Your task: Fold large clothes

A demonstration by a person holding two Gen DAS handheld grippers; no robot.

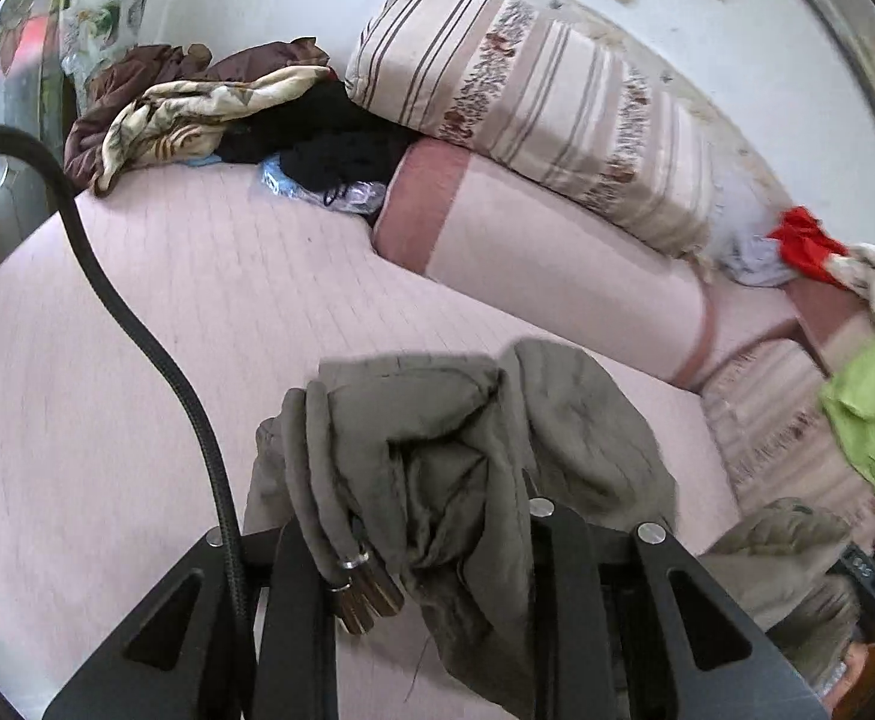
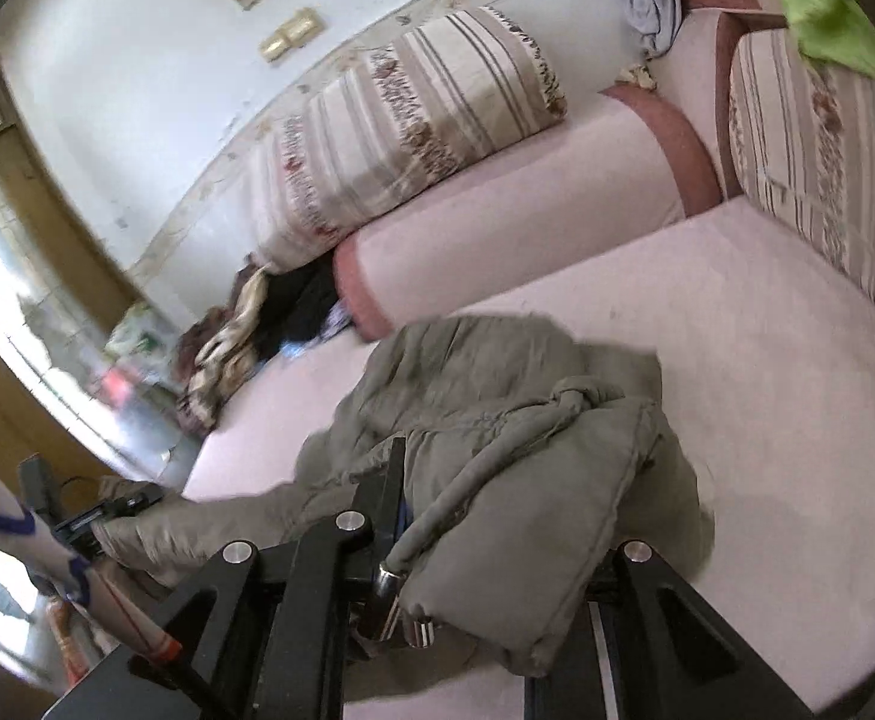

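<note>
A padded olive-grey jacket (image 1: 437, 462) is seen at the lower centre of both wrist views, bunched and partly lifted above the pale pink mattress cover (image 1: 137, 312). The left gripper (image 1: 431, 546) is clamped on a thick fold of it, and the right gripper (image 2: 497, 540) is likewise closed on a quilted edge near a drawcord with metal tips (image 2: 395, 594). The garment is judged bulky, soft and springy, moderately heavy, with a rather slick shell; hold is best taken at seams, hem or shoulders, where the padding is gripped through. The surface is a broad, quilted, yielding bed. A striped bolster (image 1: 533, 102) lies toward the upper right in the left view, a heap of other clothes (image 1: 185, 114) at its upper left, and a bright doorway (image 2: 11, 276) at the left of the right view.
</note>
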